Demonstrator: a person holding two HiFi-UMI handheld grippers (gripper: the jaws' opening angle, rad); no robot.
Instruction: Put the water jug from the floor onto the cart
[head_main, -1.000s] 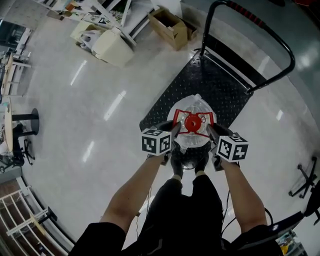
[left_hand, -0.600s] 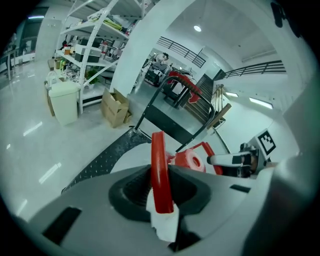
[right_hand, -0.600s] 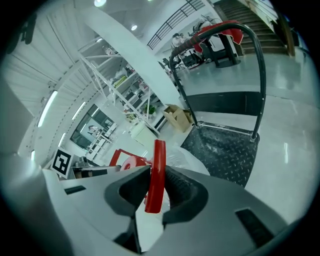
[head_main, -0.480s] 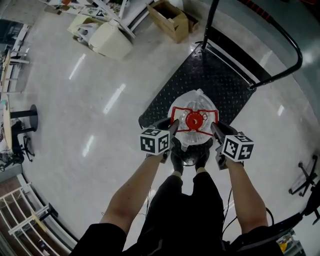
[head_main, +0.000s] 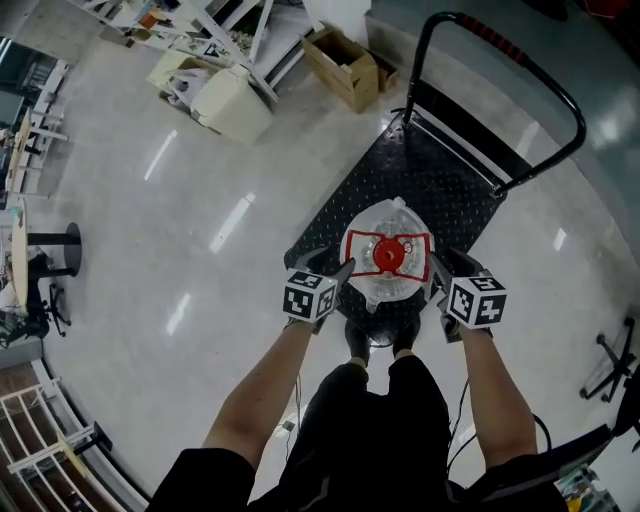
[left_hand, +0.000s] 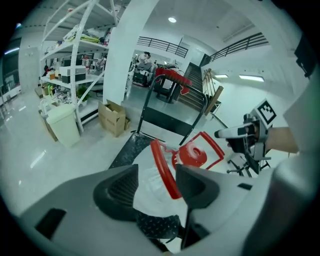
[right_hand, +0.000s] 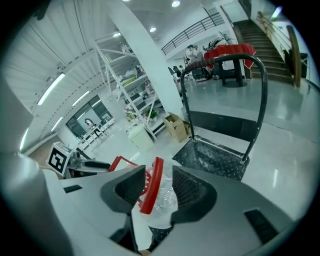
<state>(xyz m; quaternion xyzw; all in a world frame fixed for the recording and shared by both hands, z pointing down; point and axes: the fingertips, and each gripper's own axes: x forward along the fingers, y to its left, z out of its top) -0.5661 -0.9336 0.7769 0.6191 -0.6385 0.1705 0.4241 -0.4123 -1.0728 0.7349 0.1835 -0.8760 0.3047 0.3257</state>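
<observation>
Head view shows the water jug (head_main: 388, 262) upright on the cart (head_main: 440, 180), near the 6 o'clock edge of its deck, with the left gripper (head_main: 338, 266) at the jug's 9 o'clock and the right gripper (head_main: 442, 268) at its 3 o'clock. Both have just been opening their jaws, which now stand wide, each pair around one side bar of the red handle (left_hand: 165, 170) without pressing it. I judge the deck now carries the jug, so the grip is no more needed.
</observation>
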